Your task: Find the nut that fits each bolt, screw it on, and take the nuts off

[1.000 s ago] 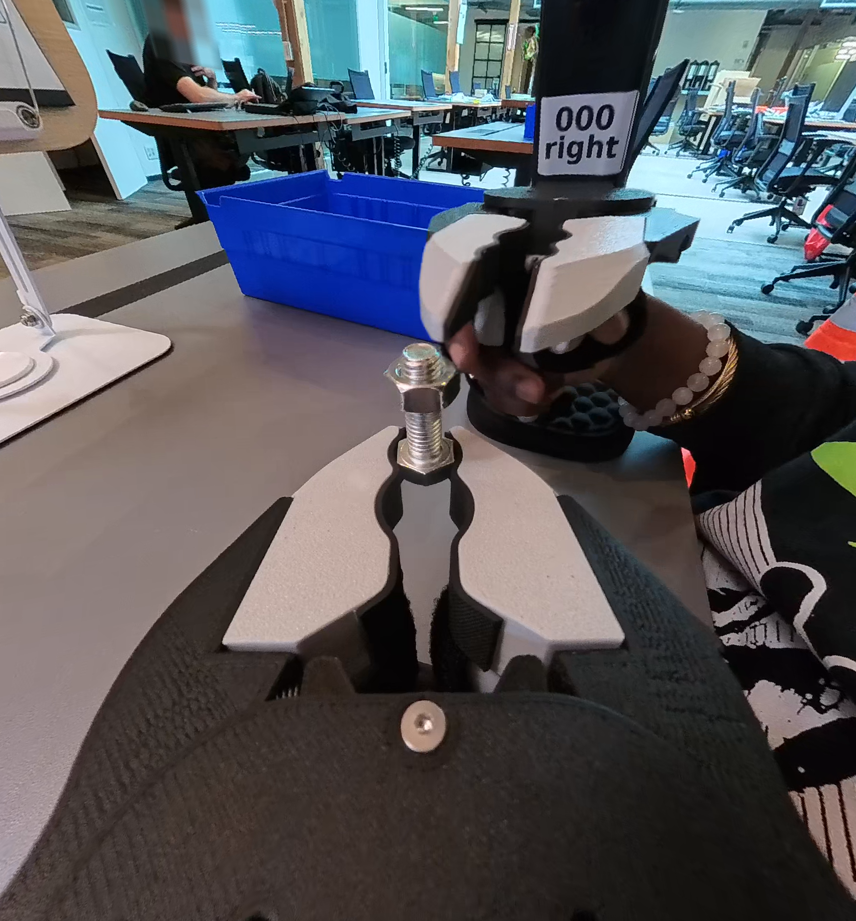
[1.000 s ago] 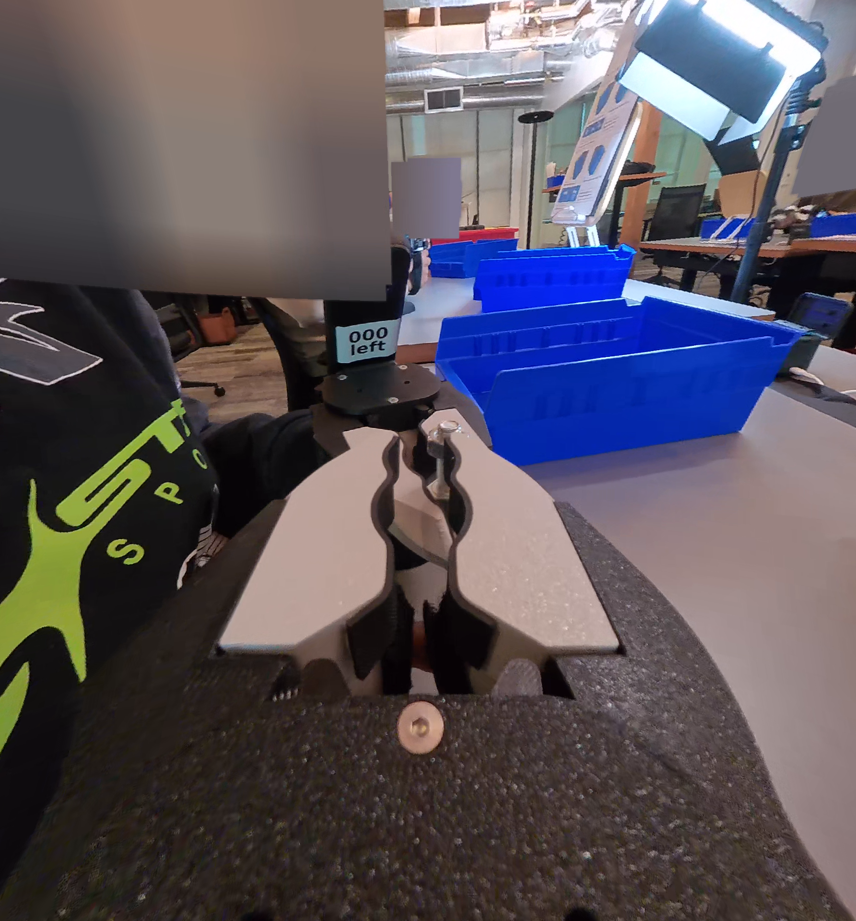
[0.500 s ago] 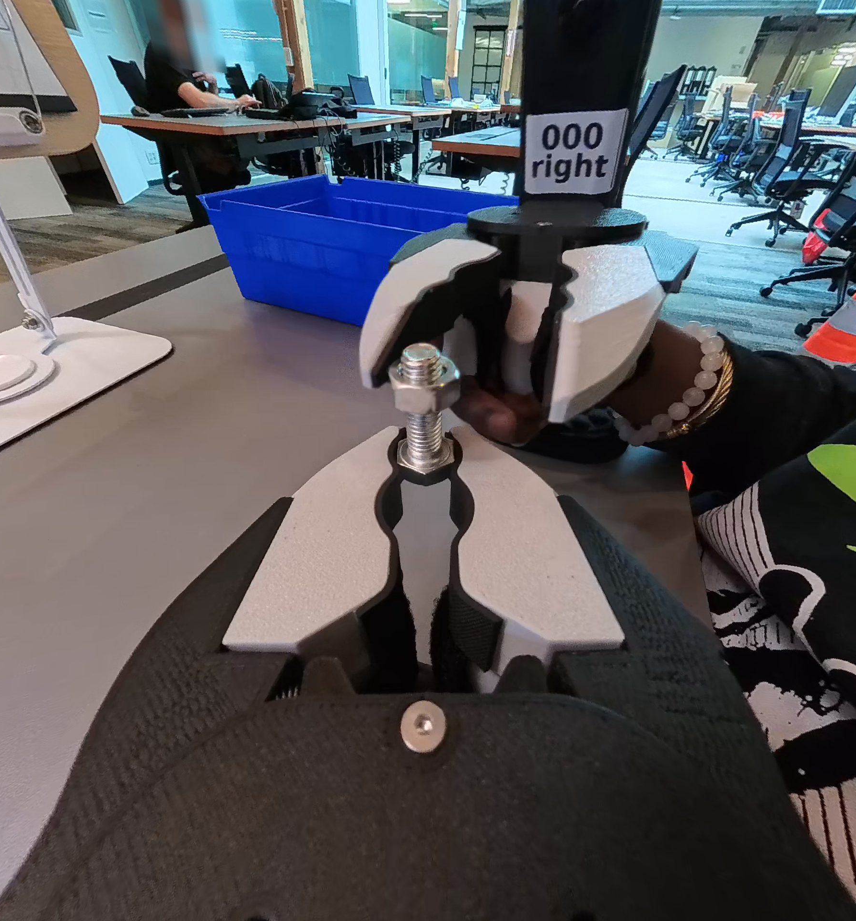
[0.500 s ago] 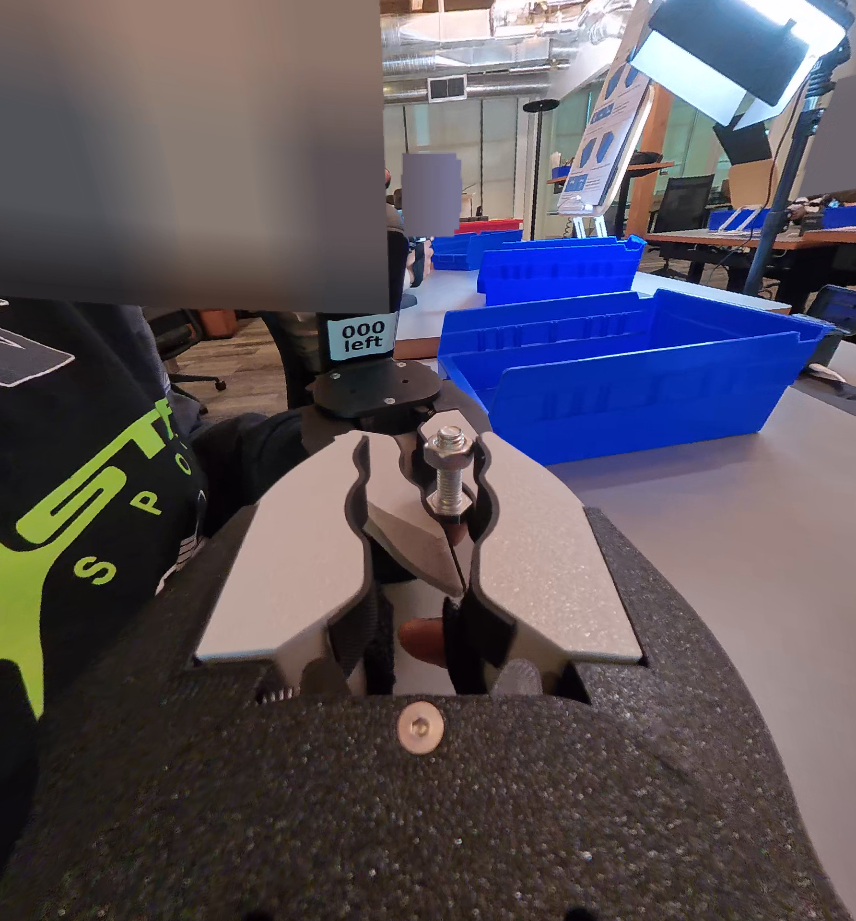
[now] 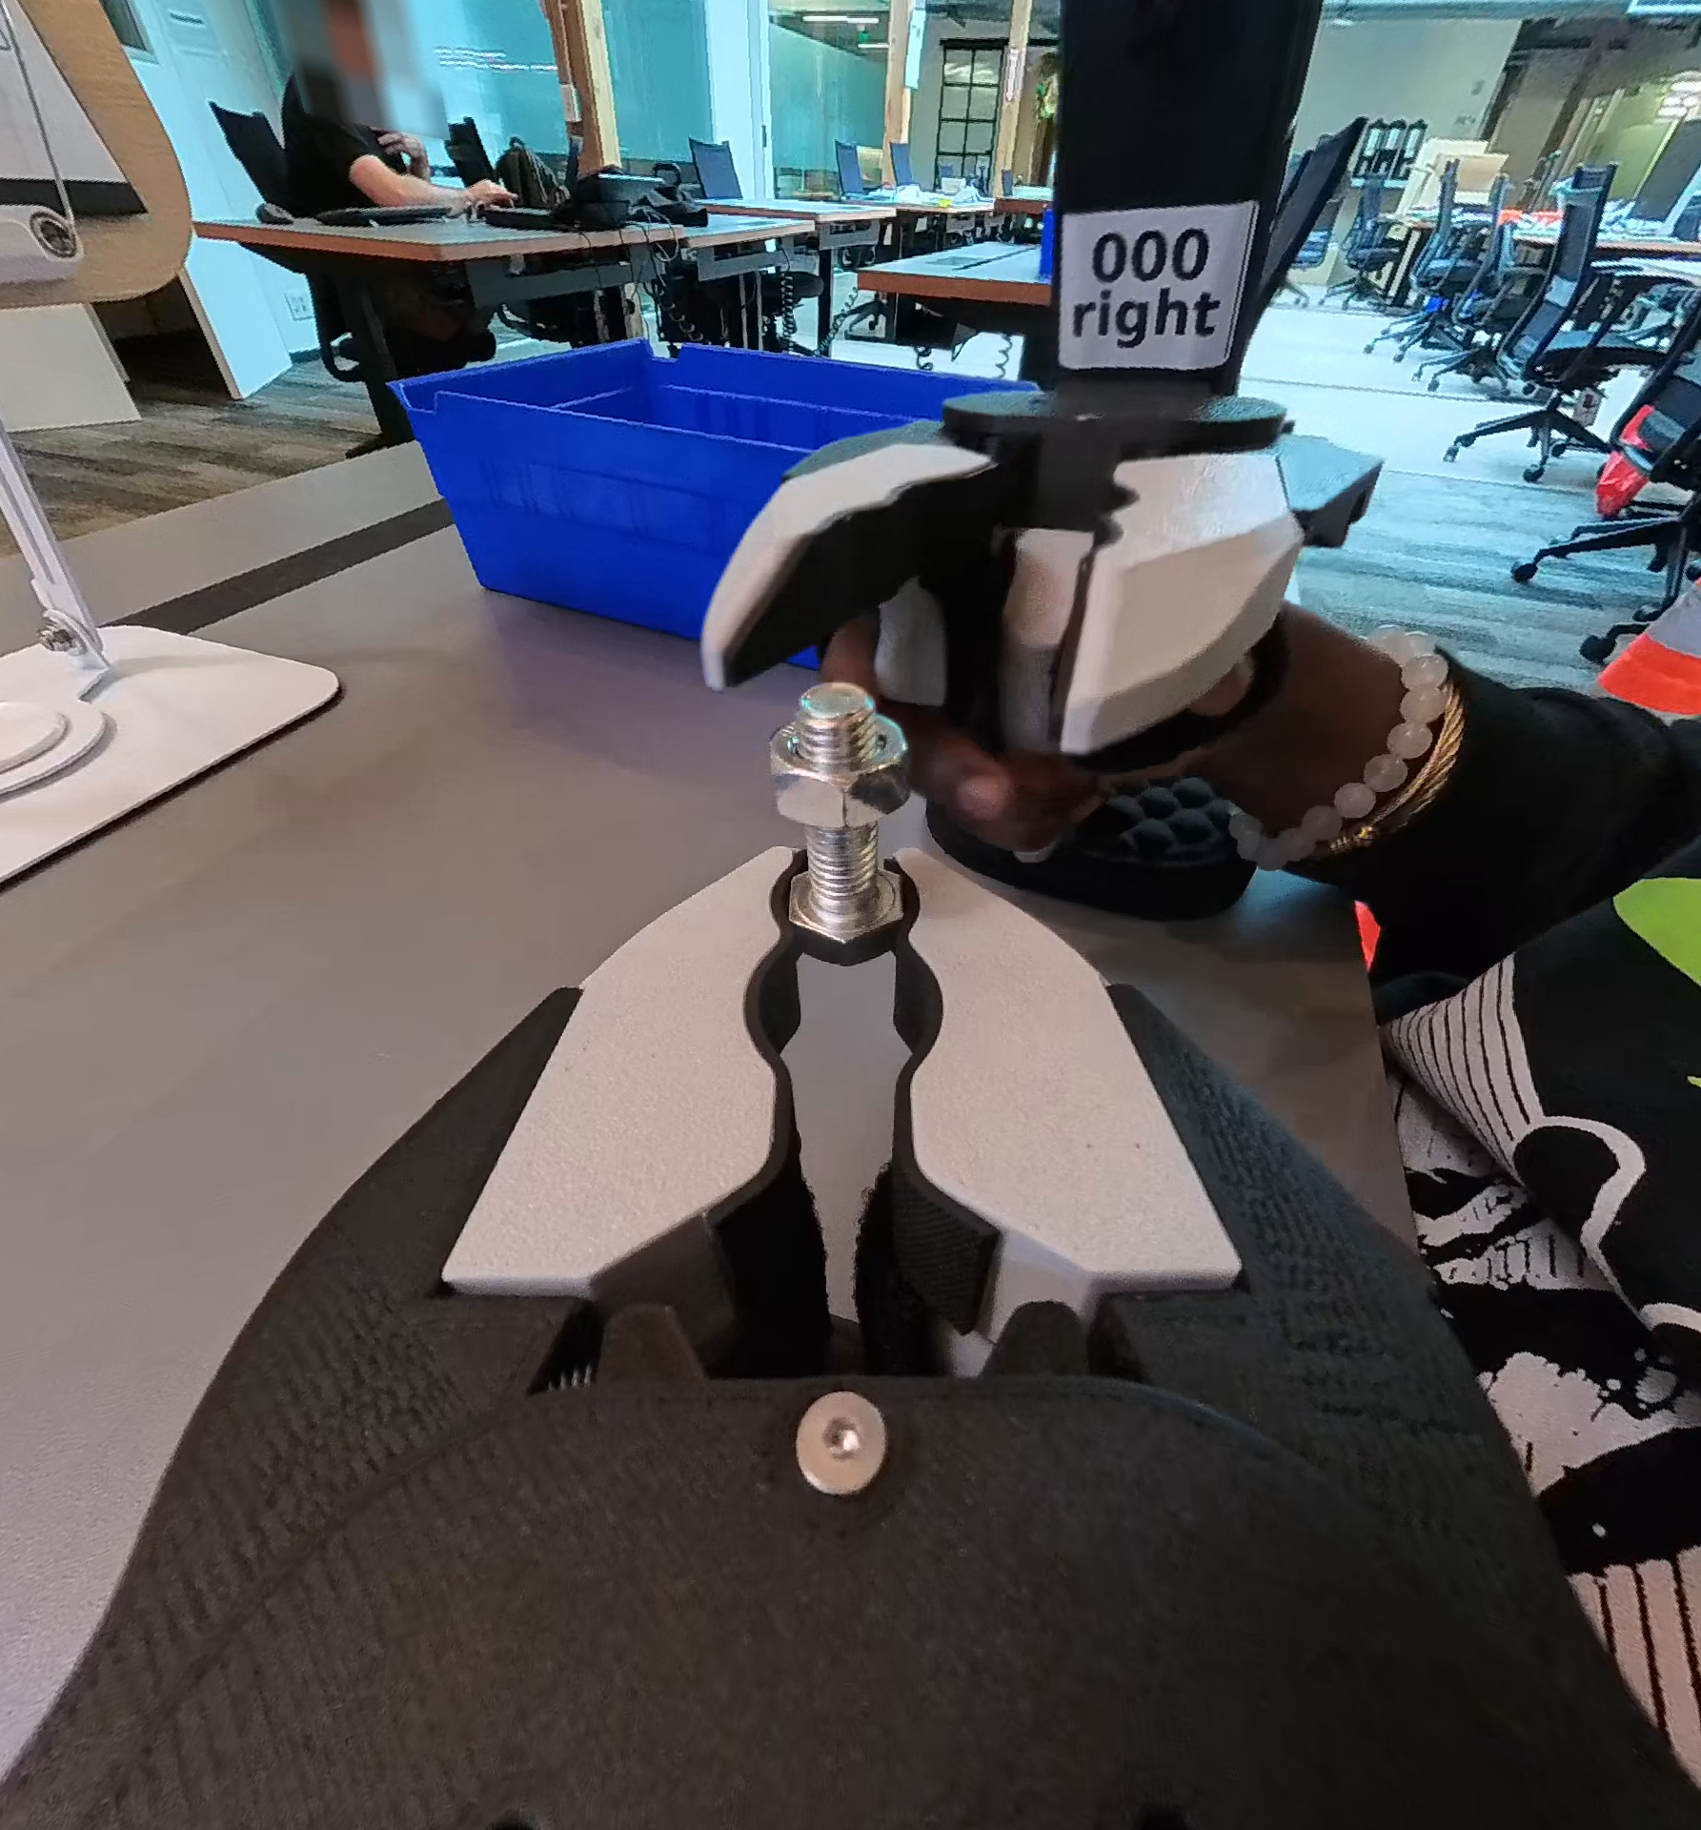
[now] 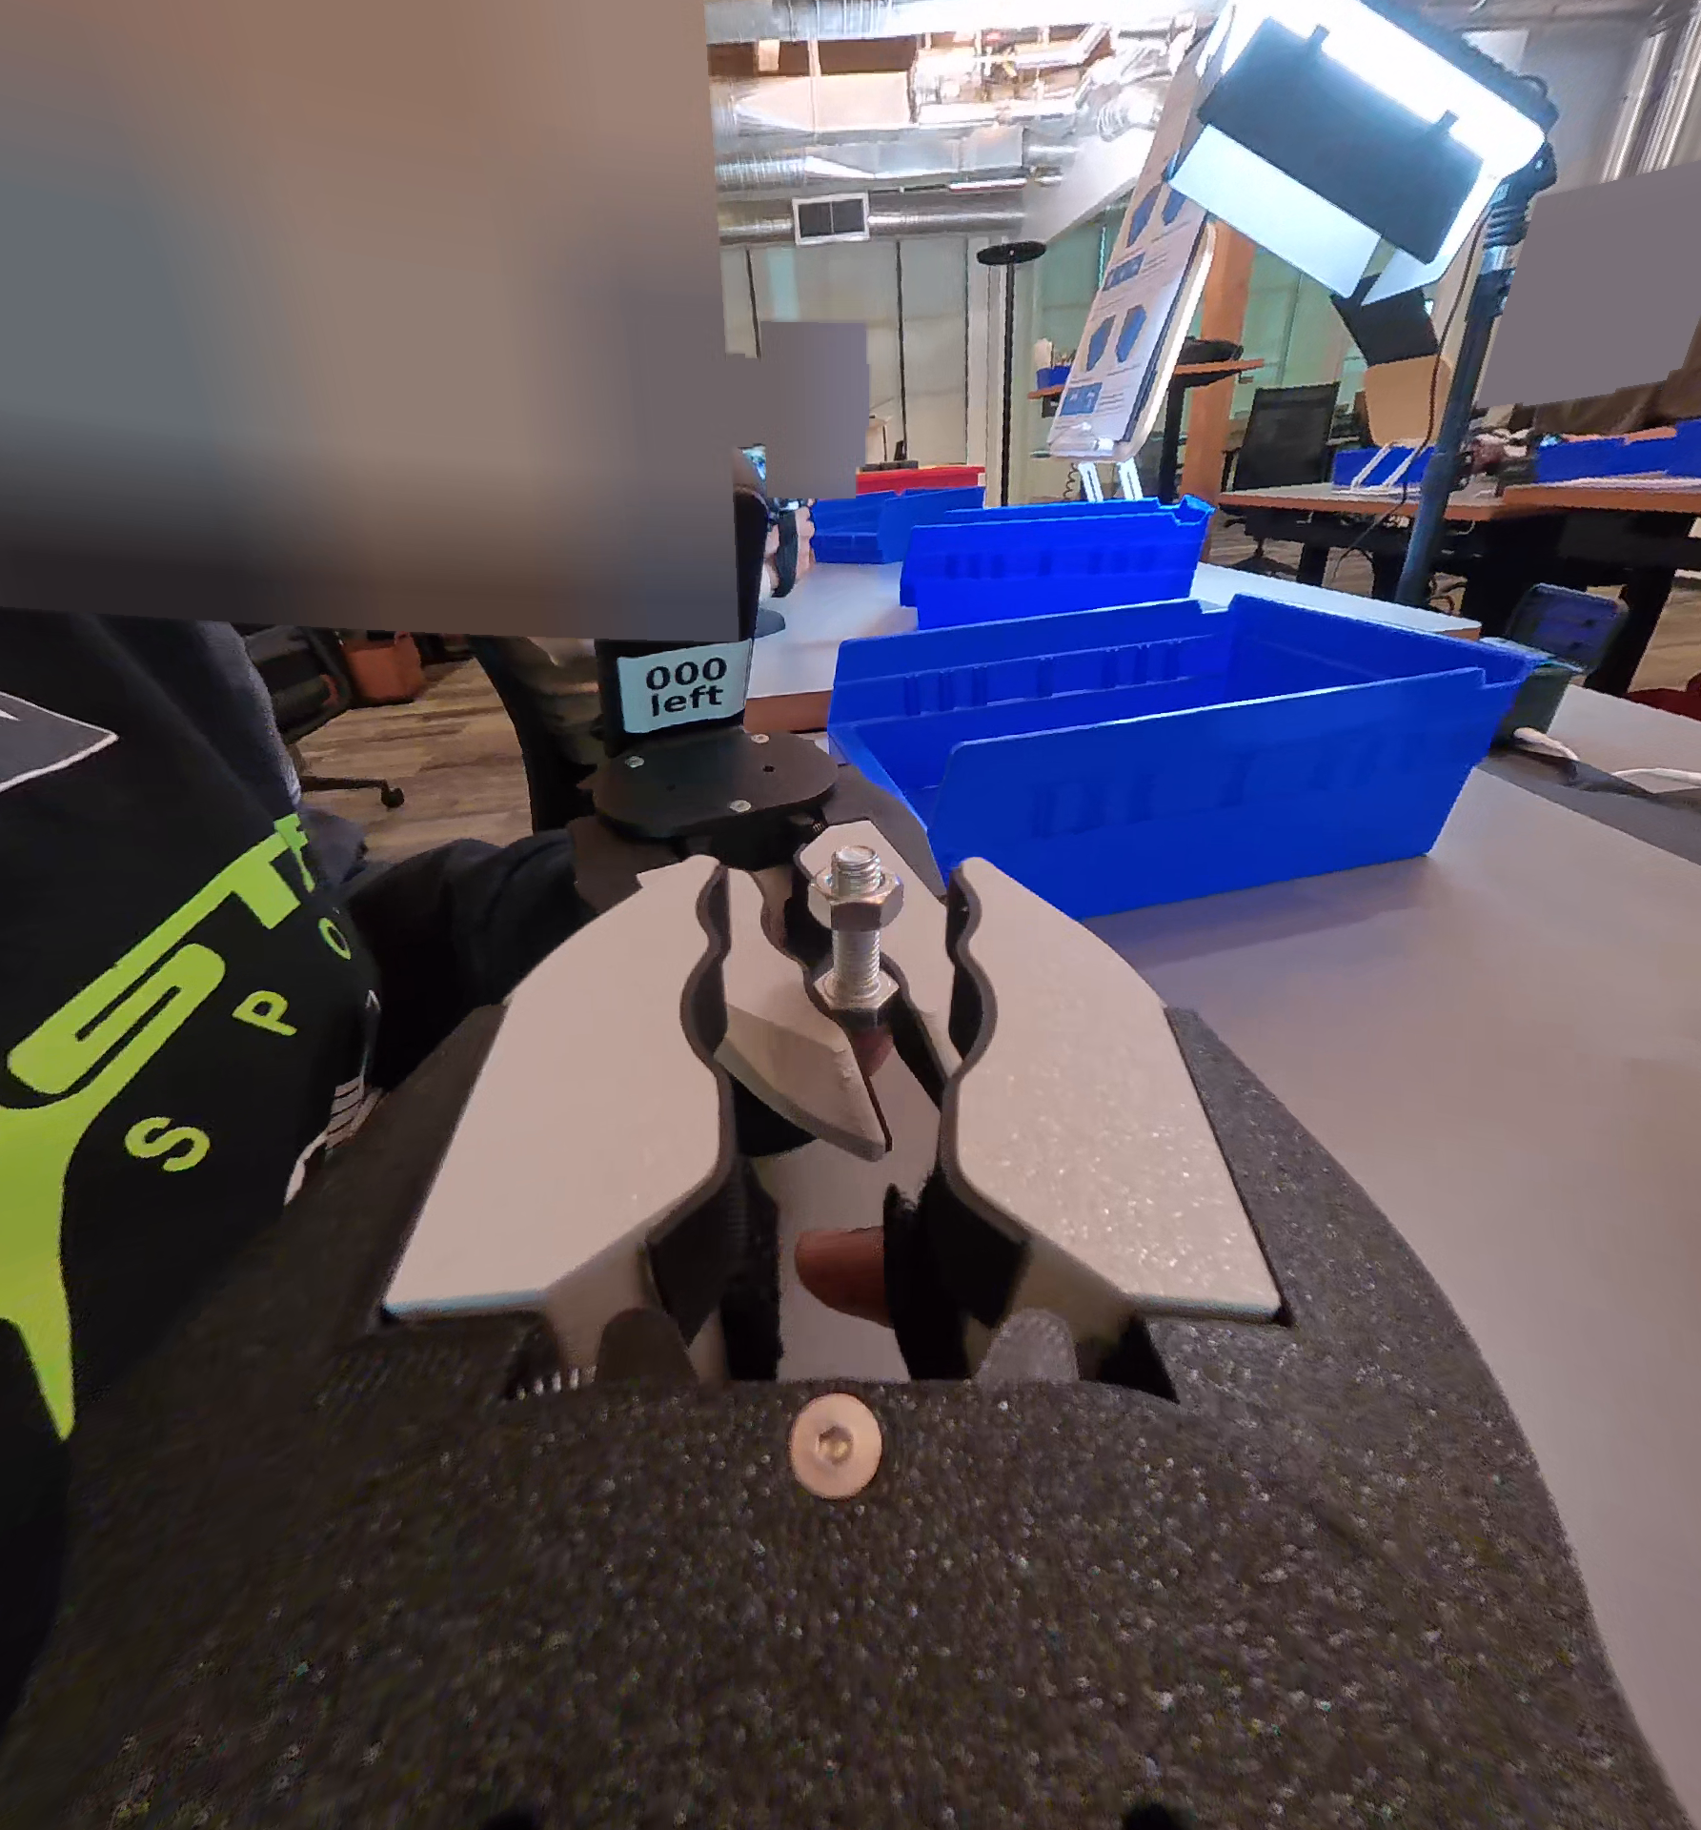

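A silver bolt (image 5: 834,871) stands upright with its hex head clamped between my left gripper's (image 5: 841,906) fingertips. A silver nut (image 5: 838,777) sits high on its thread, with a little thread showing above it. My right gripper (image 5: 901,693) hovers open just behind and to the right of the bolt top, held by a hand with a bead bracelet. In the right wrist view my right gripper (image 6: 841,891) is open, with the nut (image 6: 856,899) and bolt (image 6: 854,956) in the gap between its fingers, touching neither. The left gripper (image 6: 851,1000) grips the bolt head there.
A blue plastic bin (image 5: 628,495) stands on the grey table (image 5: 282,941) behind the bolt; it also shows in the right wrist view (image 6: 1173,792). A white stand base (image 5: 133,713) lies at the left. The person's black printed shirt (image 5: 1569,1188) is close on the right. Spacing between my two grippers at the tips: around 5 centimeters.
My right gripper's jaws have opened from nearly shut to wide. It has moved in toward the bolt, so the nut now lies between its fingers. The left gripper has kept the bolt still.
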The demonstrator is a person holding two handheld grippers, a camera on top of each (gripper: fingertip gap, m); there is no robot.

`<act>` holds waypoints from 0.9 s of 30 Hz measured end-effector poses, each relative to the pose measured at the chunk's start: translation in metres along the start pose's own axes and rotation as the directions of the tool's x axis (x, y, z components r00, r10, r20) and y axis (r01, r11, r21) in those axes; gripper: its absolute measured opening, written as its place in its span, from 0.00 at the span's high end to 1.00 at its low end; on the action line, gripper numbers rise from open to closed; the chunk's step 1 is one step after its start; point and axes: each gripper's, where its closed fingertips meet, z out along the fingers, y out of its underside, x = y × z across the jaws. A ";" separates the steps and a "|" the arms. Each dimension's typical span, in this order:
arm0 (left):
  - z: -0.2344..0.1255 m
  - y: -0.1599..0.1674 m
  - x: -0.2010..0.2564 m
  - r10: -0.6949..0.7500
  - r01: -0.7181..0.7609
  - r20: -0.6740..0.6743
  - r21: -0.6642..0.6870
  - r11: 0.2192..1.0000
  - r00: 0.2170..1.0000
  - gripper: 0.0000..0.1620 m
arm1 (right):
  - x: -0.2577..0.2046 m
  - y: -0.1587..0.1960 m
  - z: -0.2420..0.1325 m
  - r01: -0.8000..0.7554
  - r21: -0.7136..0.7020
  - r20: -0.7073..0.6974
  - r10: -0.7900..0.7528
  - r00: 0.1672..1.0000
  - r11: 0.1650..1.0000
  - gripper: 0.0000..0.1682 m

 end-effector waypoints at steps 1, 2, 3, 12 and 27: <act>0.000 0.000 0.000 0.002 -0.002 -0.001 -0.002 1.000 1.000 0.91 | -0.001 0.002 0.003 0.002 -0.009 0.005 -0.002 1.000 1.000 0.74; 0.000 0.000 0.001 0.003 -0.003 -0.003 -0.003 1.000 1.000 0.91 | -0.002 0.004 0.006 0.004 -0.018 0.012 -0.004 1.000 1.000 0.73; 0.000 0.001 0.001 0.005 -0.005 -0.005 -0.005 1.000 1.000 0.91 | -0.003 0.005 0.008 0.006 -0.026 0.018 -0.006 1.000 1.000 0.73; 0.000 0.000 0.000 0.000 0.000 0.003 0.000 1.000 1.000 0.91 | -0.006 0.004 -0.001 0.004 -0.038 0.029 -0.002 1.000 0.999 0.83; 0.001 0.001 0.003 0.010 -0.010 -0.012 -0.013 1.000 1.000 0.91 | -0.001 0.005 0.012 0.015 -0.027 0.013 -0.014 1.000 1.000 0.74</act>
